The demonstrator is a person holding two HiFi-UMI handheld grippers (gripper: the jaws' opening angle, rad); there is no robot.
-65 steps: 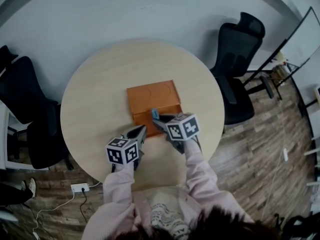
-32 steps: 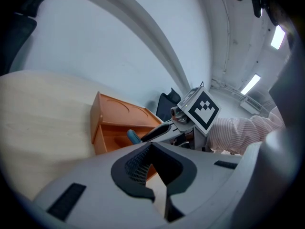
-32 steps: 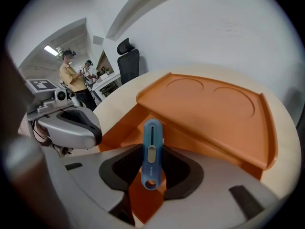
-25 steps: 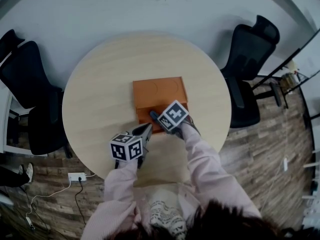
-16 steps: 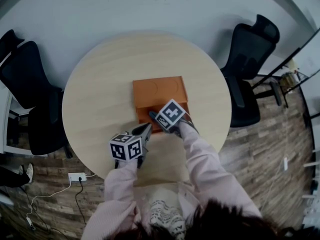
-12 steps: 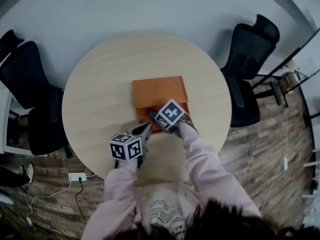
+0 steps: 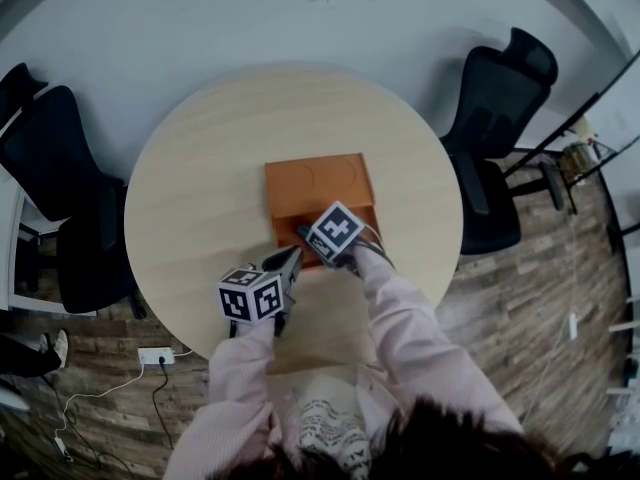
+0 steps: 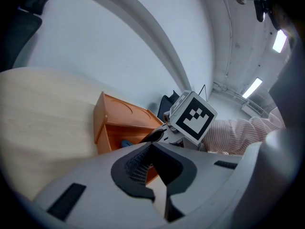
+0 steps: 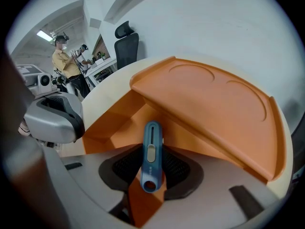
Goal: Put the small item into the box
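Observation:
An orange box [image 7: 315,178] lies mid-table with its front drawer [image 9: 119,123] pulled open toward me. My right gripper [image 7: 306,234] points steeply down over that drawer, shut on a small blue utility knife [image 9: 151,156]. The knife hangs above the drawer's orange floor, and its tip [image 8: 126,143] shows inside the opening. My left gripper [image 7: 293,259] rests just off the box's near left corner, its jaws together with nothing between them [image 8: 151,147]. It also shows at the left of the right gripper view [image 9: 55,118].
The round pale wooden table [image 7: 200,168] has bare surface around the box. Black office chairs stand at the right [image 7: 500,78] and left [image 7: 50,168]. A power strip [image 7: 158,355] lies on the wooden floor. A person [image 9: 64,56] stands far behind.
The right gripper has tipped slightly more downward over the open drawer, its marker cube shifting a little left, still holding the blue knife. The left gripper has stayed still.

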